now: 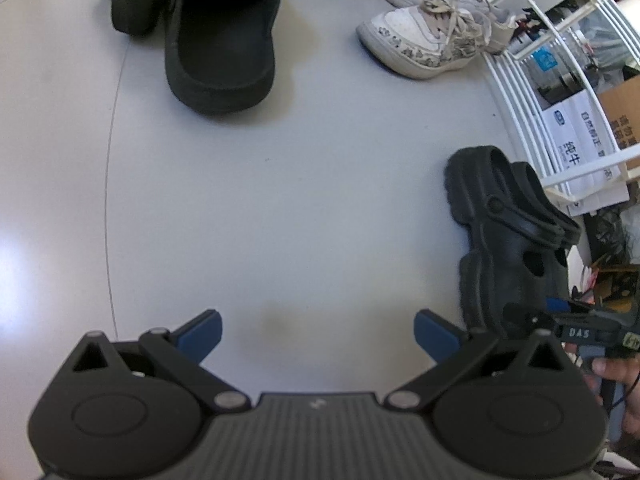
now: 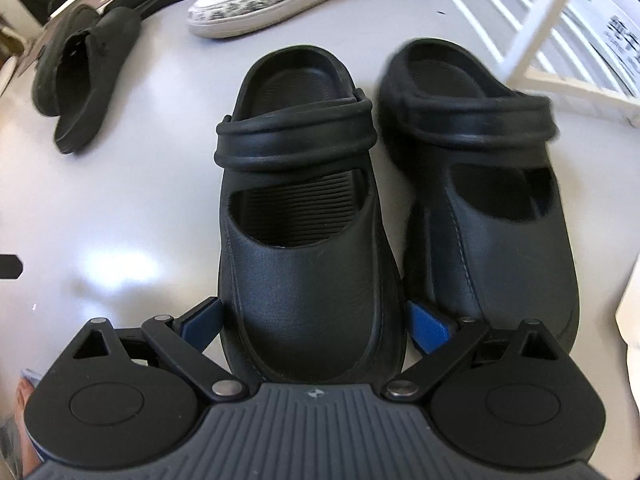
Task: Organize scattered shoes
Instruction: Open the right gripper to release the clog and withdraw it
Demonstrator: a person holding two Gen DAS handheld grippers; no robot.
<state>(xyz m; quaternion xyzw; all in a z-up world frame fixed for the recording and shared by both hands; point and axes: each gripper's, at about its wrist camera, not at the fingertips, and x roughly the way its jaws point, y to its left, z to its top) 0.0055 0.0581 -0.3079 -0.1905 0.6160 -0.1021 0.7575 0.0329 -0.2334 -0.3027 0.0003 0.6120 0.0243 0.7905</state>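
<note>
Three pairs of shoes lie about me on the pale floor [image 1: 280, 200], and a white rack [image 1: 532, 92] stands off to the right of my left jaws. Far ahead of those jaws the dark slippers [image 1: 220, 40] are heaped one against the other, not squared up; the white sneakers [image 1: 424, 40] sit ahead and to the right, close by the rack foot.

The two black clogs [image 2: 480, 184] stand side by side, toes toward my right gripper [image 2: 314, 330], just beside the rack, which I judge is where they are meant to line up. The left clog [image 2: 304, 240] has its toe between my right jaws, which stand wide, one pad on either side; I cannot tell whether they press it, so I read this as setting it level with its mate.

My left gripper [image 1: 318, 336] hangs over bare floor, jaws wide and holding nothing.
</note>
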